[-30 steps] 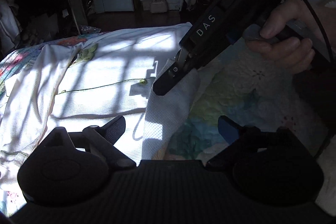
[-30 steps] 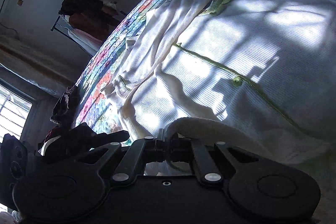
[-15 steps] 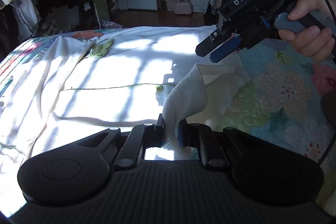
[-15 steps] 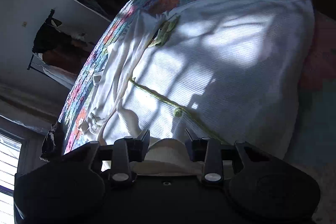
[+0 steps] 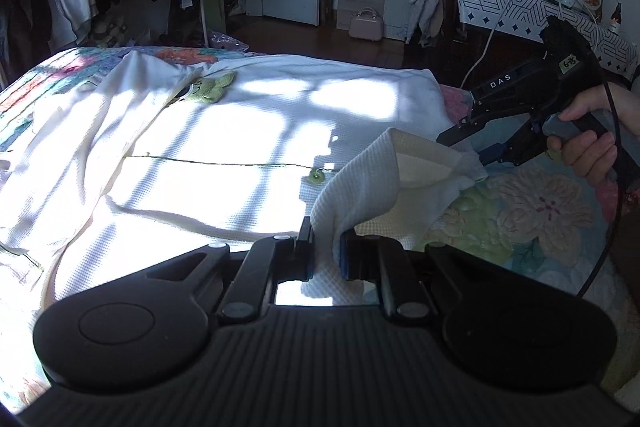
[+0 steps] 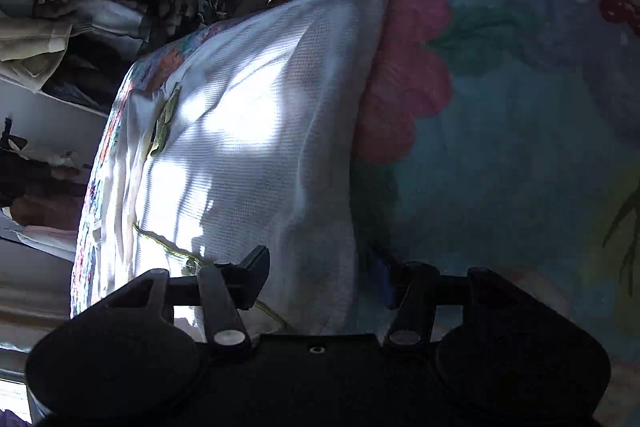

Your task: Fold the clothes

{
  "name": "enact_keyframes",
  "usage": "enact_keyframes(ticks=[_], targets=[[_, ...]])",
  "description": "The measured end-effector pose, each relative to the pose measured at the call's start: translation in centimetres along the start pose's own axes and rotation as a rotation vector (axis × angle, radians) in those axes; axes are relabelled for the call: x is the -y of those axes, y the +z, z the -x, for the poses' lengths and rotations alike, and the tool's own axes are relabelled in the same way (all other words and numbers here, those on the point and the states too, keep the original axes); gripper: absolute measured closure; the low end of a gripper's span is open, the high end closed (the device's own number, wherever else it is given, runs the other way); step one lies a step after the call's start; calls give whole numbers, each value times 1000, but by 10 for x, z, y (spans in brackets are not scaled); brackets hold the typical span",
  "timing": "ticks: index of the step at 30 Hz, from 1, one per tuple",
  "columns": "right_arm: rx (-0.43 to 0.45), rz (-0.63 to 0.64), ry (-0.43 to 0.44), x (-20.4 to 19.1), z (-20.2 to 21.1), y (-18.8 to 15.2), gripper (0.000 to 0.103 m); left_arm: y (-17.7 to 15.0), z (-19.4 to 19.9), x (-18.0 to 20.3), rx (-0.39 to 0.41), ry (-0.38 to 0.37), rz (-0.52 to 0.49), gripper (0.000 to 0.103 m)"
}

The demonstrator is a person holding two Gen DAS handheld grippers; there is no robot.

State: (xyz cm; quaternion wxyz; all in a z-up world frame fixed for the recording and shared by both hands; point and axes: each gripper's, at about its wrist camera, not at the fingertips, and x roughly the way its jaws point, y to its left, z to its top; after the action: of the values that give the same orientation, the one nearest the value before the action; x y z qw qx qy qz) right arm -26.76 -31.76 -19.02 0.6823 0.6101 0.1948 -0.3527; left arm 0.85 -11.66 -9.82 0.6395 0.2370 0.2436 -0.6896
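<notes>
Now the left hand-held gripper (image 5: 326, 247) is clamped on the near hem corner of the white knit top (image 5: 240, 131), where a second ago its jaws stood wide and empty, while the right hand-held gripper (image 6: 320, 275) has let that same fold go and its jaws are opening with nothing pinched, so the hem looks handed over from right to left and the fold can probably carry on from the left side. The top lies spread on the floral bedspread (image 5: 532, 211), its raised corner running from the left jaws up toward the right hand-held gripper just right of it, the rest stretching far and left.
</notes>
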Motion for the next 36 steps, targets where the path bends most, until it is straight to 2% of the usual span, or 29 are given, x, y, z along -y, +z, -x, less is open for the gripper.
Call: enact_keyframes(ticks=[2,4,5,6,9,16,20,24,32,36], targets=[[-16,-25,35,2,-6,-4,47,1,1,0,7,1,2,92],[-26,-2,37,-1,-13,-7,69,3,0,-1,4,17,14,92],[-19,25,29,-5,-16,-6,85,4,0,-2,-2,32,22,92],[-7,41,29,-8,-18,-6,93,5,-1,-3,-7,46,28,92],[45,50,52,-17,-17,-7,95,4,4,-3,20,70,29,92],[119,323,-23,-63,-18,-11,95,3,8,-12,28,98,64,92],[105,289,33,-82,-31,13,95,11,14,-17,57,168,75,92],[107,340,61,-113,-41,23,95,22,24,-23,98,257,75,92],[107,421,136,-179,-73,43,95,37,40,-49,124,400,107,92],[81,476,138,-212,-92,47,95,38,48,-66,137,423,169,92]])
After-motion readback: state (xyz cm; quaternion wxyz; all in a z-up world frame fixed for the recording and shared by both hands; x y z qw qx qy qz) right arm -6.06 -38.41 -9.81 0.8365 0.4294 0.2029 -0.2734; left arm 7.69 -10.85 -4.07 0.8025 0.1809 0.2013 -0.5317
